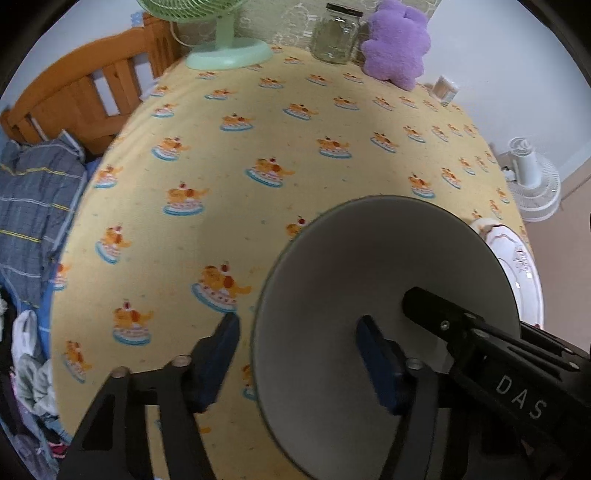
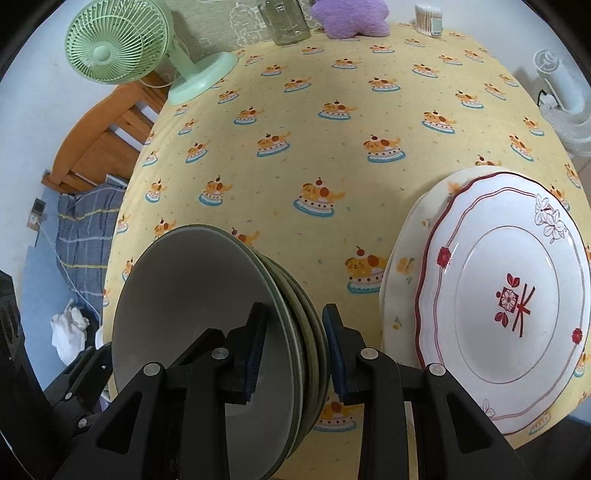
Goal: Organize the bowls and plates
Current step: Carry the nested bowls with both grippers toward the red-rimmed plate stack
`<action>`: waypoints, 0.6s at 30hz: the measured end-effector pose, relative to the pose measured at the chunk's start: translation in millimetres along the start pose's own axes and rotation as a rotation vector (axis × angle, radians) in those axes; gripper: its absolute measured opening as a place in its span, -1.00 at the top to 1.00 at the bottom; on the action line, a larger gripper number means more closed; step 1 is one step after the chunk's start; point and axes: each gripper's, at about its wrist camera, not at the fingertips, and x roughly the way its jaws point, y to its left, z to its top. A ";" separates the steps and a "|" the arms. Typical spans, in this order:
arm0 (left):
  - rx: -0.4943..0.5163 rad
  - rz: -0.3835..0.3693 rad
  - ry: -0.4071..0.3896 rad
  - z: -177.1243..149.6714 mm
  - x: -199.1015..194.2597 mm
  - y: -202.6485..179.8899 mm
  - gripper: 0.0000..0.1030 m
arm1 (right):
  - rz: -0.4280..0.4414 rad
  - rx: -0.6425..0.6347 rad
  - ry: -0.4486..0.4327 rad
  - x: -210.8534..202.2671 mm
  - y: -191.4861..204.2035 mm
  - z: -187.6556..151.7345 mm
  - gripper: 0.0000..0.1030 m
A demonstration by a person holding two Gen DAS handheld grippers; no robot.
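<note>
A stack of grey-green bowls (image 2: 192, 295) sits at the near edge of the yellow tablecloth (image 2: 295, 147). My right gripper (image 2: 293, 343) straddles the rims of the stacked bowls, its blue pads either side with small gaps. My left gripper (image 1: 299, 354) is open around the top bowl's near rim (image 1: 369, 266), one pad inside, one outside. The right gripper's finger (image 1: 443, 314) reaches into that bowl. A white plate with red trim (image 2: 509, 295) lies on a floral plate (image 2: 406, 266) at the right; the pair's edge also shows in the left wrist view (image 1: 517, 258).
A green fan (image 2: 118, 48), a glass jar (image 2: 284, 18), a purple plush (image 2: 351, 16) and a cotton-swab box (image 2: 428, 18) stand at the table's far edge. A wooden bed frame (image 1: 92, 92) with bedding is left. A white fan (image 1: 532, 181) stands on the floor right.
</note>
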 end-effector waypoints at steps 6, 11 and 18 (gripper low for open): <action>0.026 -0.063 -0.013 0.4 0.8 -1.8 0.08 | -0.017 0.016 -0.009 -0.9 0.5 -0.9 0.34; 0.045 -0.051 -0.018 1.8 -1.0 -4.5 0.13 | -0.030 0.041 -0.013 -0.8 -0.3 -2.5 0.32; 0.070 -0.077 0.005 3.2 -2.9 -0.4 0.13 | -0.059 0.057 -0.010 -4.4 5.2 -5.2 0.31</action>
